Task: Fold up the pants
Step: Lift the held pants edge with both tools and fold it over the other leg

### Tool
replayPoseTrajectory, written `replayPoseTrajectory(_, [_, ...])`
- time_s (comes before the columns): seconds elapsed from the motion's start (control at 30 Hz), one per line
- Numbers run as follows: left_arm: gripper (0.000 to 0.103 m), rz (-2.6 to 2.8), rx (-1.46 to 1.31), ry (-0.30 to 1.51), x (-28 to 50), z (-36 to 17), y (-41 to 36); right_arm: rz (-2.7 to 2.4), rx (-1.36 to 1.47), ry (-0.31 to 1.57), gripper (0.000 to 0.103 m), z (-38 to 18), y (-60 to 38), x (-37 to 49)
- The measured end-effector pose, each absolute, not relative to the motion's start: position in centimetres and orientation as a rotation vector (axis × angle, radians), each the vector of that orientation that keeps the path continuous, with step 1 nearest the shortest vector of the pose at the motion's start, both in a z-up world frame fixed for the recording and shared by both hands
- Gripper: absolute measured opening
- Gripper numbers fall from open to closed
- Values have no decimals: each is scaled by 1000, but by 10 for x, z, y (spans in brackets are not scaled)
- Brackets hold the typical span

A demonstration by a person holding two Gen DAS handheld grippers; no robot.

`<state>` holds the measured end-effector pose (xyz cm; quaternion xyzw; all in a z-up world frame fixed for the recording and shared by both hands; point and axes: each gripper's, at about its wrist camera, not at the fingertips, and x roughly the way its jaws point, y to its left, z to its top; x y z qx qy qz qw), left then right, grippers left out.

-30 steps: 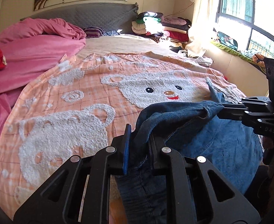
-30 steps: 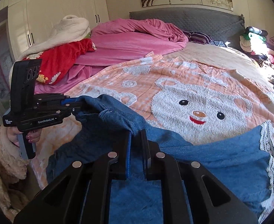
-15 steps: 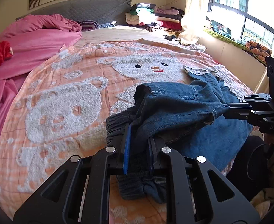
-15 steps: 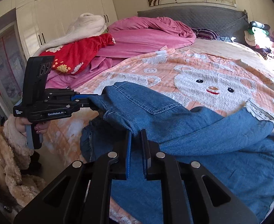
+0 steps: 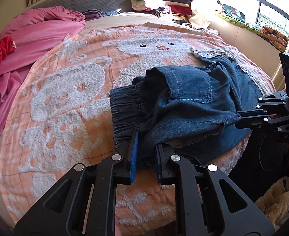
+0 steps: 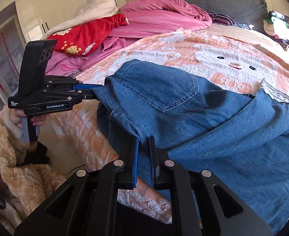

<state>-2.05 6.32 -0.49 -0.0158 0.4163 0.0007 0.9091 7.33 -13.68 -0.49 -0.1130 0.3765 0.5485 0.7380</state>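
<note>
Left gripper [image 5: 146, 147] and right gripper [image 6: 143, 147], both angled downward, jaws clamped on denim; hand [image 6: 19, 118] wrapped round left gripper's grey handle.

The denim pants [image 6: 183, 106] cover each gripper's pad tips, so the contact points are unseen. The pants' far side runs off the right wrist view's right edge. The hand [image 6: 18, 118] holding the left gripper [image 6: 94, 92] is mostly hidden behind its handle. Folded clothes [image 5: 160, 2] beside the headboard are too small to identify, possibly sweaters.
</note>
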Motion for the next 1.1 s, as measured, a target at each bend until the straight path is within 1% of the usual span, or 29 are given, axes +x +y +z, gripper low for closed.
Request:
replayPoseTrajectory(0.17, [10, 6, -20, 893, -24, -11, 63, 1215, -219, 866, 11, -15, -136, 73])
replayPoseTrajectory(0.3, [12, -14, -56, 912, -29, -10, 68, 1209, -194, 910, 12, -25, -134, 77])
replayPoseTrajectory(0.4, [16, -29, -97, 915, -39, -2, 73, 1203, -200, 922, 12, -29, -131, 78])
replayPoseTrajectory(0.57, [16, 0, -138, 850, -52, 25, 82, 1192, -209, 945, 12, -34, -128, 79])
replayPoseTrajectory(0.7, [16, -50, -138, 780, -36, 38, 66, 1187, -222, 963, 12, -37, -124, 81])
replayPoseTrajectory(0.87, [16, -107, -163, 799, 5, 23, 44, 1183, -223, 970, 13, -38, -124, 80])
replayPoseTrajectory(0.93, [16, -70, -115, 843, 14, 10, 38, 1183, -217, 971, 13, -37, -126, 80])
replayPoseTrajectory(1.0, [16, -4, -49, 923, 20, -11, 36, 1188, -199, 974, 16, -36, -129, 80])
replayPoseTrajectory(1.07, [16, 4, -69, 991, 20, -32, 43, 1192, -170, 961, 18, -31, -134, 80])
replayPoseTrajectory(1.1, [16, -2, -88, 992, 17, -37, 46, 1192, -155, 944, 19, -26, -137, 80])
